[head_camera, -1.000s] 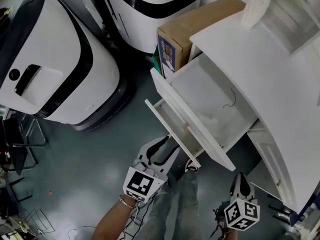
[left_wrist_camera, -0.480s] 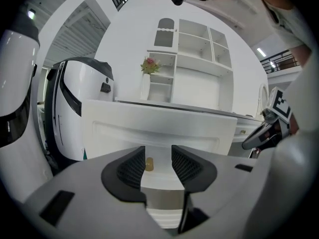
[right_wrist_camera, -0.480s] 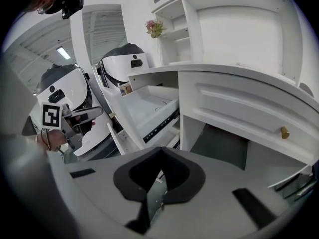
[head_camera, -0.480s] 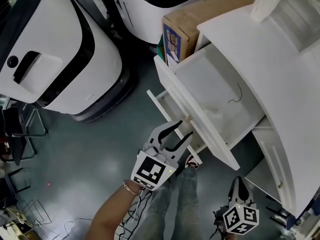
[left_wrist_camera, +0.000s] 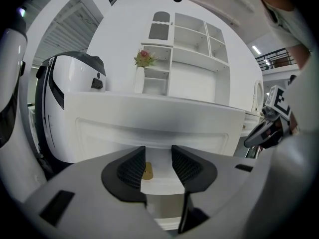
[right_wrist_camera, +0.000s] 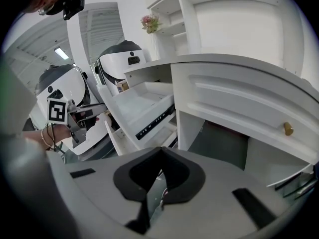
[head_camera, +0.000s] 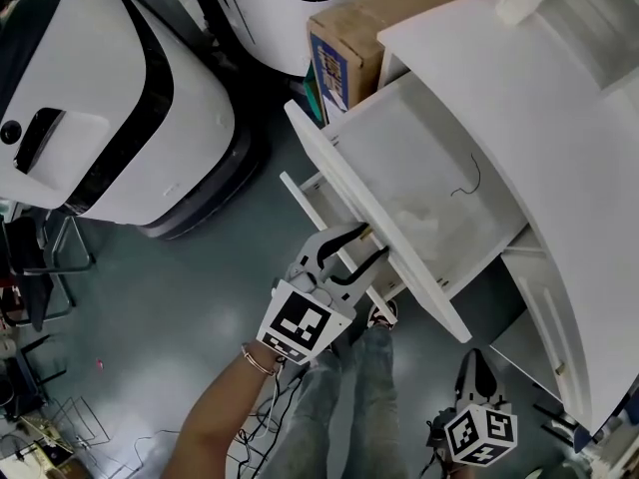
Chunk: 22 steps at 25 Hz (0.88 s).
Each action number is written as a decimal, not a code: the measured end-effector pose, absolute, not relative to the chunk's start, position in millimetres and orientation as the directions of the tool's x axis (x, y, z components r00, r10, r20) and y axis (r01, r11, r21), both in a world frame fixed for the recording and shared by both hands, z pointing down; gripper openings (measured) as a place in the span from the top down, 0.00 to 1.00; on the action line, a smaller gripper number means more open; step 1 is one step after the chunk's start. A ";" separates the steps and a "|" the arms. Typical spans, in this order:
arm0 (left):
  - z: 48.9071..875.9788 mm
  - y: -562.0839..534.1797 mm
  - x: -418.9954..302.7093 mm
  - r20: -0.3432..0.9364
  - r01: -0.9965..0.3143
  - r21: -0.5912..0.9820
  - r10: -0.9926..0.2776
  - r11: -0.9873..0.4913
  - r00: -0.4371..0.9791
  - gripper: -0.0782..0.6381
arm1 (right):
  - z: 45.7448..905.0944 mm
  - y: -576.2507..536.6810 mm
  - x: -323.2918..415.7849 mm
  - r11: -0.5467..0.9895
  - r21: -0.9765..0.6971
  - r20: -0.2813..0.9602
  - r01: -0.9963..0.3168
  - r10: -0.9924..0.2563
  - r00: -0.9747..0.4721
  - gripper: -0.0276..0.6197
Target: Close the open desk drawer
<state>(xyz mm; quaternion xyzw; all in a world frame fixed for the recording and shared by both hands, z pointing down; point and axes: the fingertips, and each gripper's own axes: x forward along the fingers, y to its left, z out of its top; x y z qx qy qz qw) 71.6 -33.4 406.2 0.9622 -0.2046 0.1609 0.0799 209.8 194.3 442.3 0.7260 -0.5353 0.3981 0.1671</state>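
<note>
The white desk (head_camera: 519, 98) has its top drawer (head_camera: 419, 168) pulled far out, and the drawer's long front panel (head_camera: 339, 183) runs diagonally across the head view. My left gripper (head_camera: 369, 242) is open right at that panel's lower edge. In the left gripper view the panel (left_wrist_camera: 149, 128) fills the middle, and a small brass knob (left_wrist_camera: 148, 171) shows between the open jaws of the left gripper (left_wrist_camera: 158, 156). My right gripper (head_camera: 479, 362) hangs low beside the desk, shut and holding nothing (right_wrist_camera: 160, 158). The right gripper view shows the open drawer (right_wrist_camera: 142, 101) from the side.
A cardboard box (head_camera: 349, 38) stands against the desk's far side. Large white machines (head_camera: 100, 118) crowd the floor to the left. Under the top drawer a second white panel (head_camera: 310, 213) juts out. The person's legs (head_camera: 349, 397) are below. A closed drawer's knob (right_wrist_camera: 288, 128) is at right.
My left gripper has risen from near the floor to the drawer front and now stands open around the knob. The right gripper has stayed low and shut.
</note>
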 end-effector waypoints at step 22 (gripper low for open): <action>403.8 -61.3 127.3 0.362 -0.404 0.090 -0.348 -0.910 0.865 0.67 | 443.8 210.0 253.8 -0.448 -0.192 0.759 -0.873 -0.631 0.157 0.95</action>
